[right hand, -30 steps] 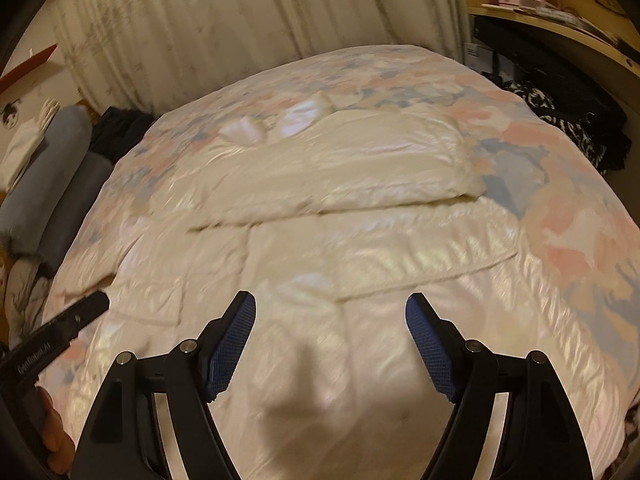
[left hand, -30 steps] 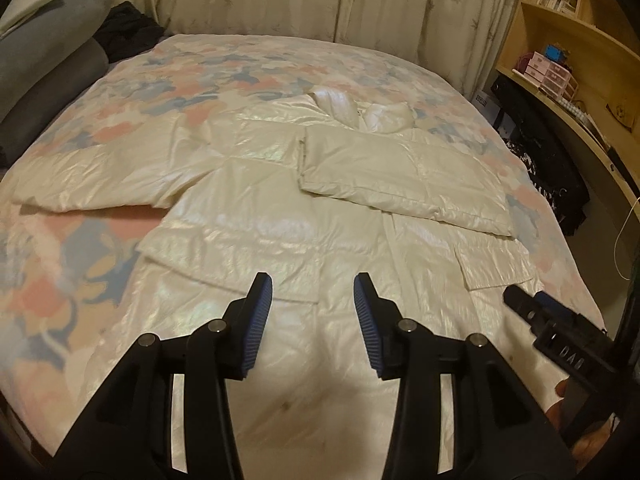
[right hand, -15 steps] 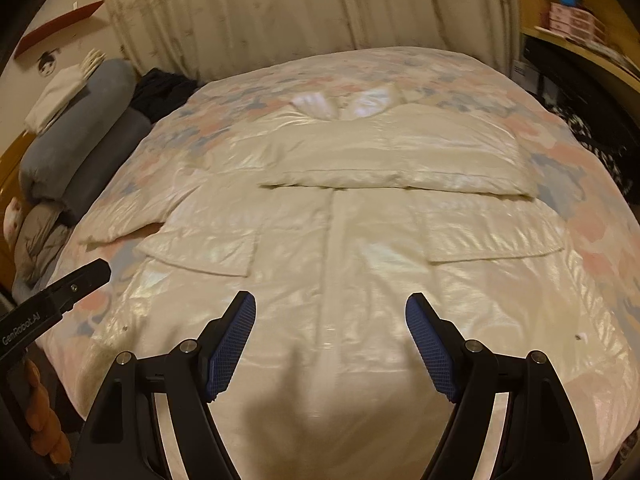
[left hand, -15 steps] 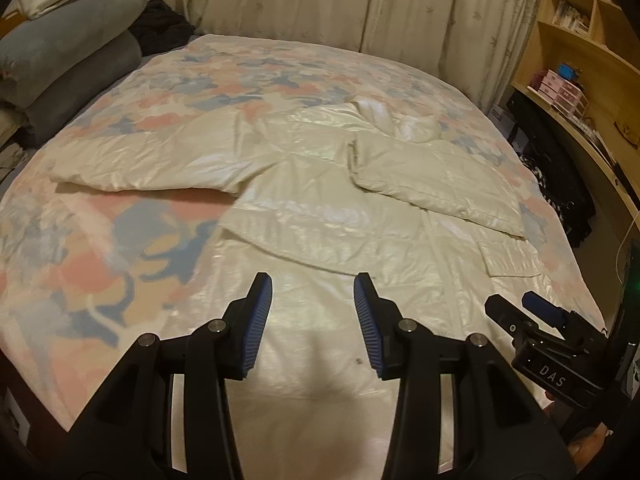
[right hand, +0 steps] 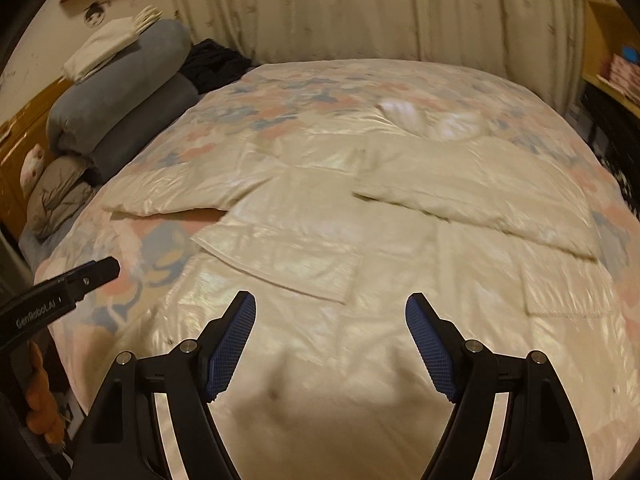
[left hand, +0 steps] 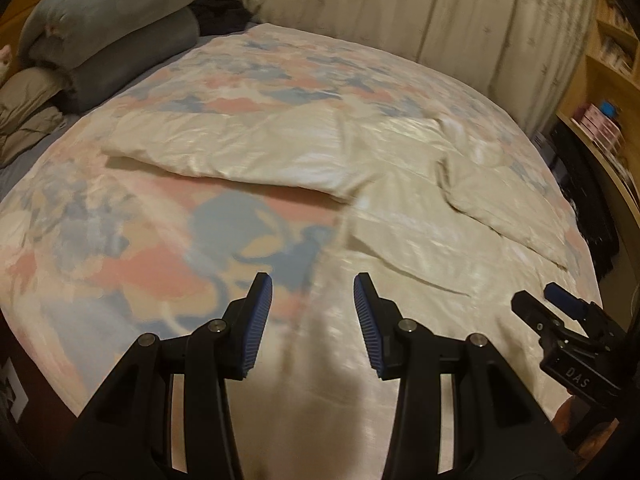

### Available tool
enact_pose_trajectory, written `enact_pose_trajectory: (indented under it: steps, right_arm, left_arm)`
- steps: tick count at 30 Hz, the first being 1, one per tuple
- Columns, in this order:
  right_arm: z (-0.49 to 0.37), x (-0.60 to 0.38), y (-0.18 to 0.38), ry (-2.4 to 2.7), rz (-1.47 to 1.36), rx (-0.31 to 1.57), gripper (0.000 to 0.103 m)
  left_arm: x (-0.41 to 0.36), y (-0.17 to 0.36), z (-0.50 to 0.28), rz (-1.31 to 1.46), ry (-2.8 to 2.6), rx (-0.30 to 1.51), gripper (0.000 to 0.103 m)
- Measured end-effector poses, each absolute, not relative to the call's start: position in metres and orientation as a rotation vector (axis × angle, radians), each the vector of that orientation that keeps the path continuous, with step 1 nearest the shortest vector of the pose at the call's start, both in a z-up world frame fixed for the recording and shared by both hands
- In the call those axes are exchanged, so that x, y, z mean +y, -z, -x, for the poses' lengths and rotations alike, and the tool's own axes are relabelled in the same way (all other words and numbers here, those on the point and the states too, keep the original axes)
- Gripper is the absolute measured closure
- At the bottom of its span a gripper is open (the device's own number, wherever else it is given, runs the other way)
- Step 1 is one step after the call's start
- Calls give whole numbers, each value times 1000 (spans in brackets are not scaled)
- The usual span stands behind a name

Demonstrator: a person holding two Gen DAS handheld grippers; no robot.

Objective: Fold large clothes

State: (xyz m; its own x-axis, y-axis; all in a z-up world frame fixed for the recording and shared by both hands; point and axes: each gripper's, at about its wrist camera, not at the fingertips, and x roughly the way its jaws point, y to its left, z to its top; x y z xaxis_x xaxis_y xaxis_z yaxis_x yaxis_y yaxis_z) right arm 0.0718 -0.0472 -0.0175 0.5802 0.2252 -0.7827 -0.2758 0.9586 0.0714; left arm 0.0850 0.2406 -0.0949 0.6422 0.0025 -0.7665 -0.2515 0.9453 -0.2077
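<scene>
A shiny cream padded jacket [right hand: 360,248] lies spread front-up on the flower-patterned bed [left hand: 132,240]. Its right-hand sleeve [right hand: 480,196] is folded across the chest; the other sleeve [left hand: 240,156] stretches out flat to the left. My left gripper [left hand: 313,292] hovers open above the jacket's lower left edge, nothing between its blue pads. My right gripper [right hand: 331,312] hangs open, wider, above the lower body of the jacket, also holding nothing. Each gripper shows at the edge of the other's view: the right gripper [left hand: 560,312] and the left gripper [right hand: 72,280].
Rolled grey bedding [right hand: 120,100] and a dark garment [right hand: 216,64] lie at the bed's head on the left. Patterned curtains [right hand: 360,8] hang behind the bed. Wooden shelves with boxes [left hand: 604,112] stand at the right, dark clothing below them.
Both grippers have swung to the left along the bed's near side. The spread sleeve now fills more of the left wrist view. Their jaws stand as before.
</scene>
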Motion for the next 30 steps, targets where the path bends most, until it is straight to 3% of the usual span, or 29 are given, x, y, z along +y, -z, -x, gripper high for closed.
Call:
enact_pose_trajectory:
  steps: [19, 21, 26, 30]
  right_arm:
    - [-228, 140, 10, -359, 208, 809, 25]
    - [-252, 158, 19, -360, 200, 819, 27]
    - [-293, 193, 50, -390, 203, 842, 52]
    - [-316, 210, 91, -391, 201, 907, 59]
  left_arm:
    - [451, 162, -178, 686, -157, 850, 58]
    - [466, 176, -186, 738, -147, 844, 58]
    - [506, 217, -206, 919, -149, 831, 58]
    - [526, 244, -220, 1014, -166, 811, 58]
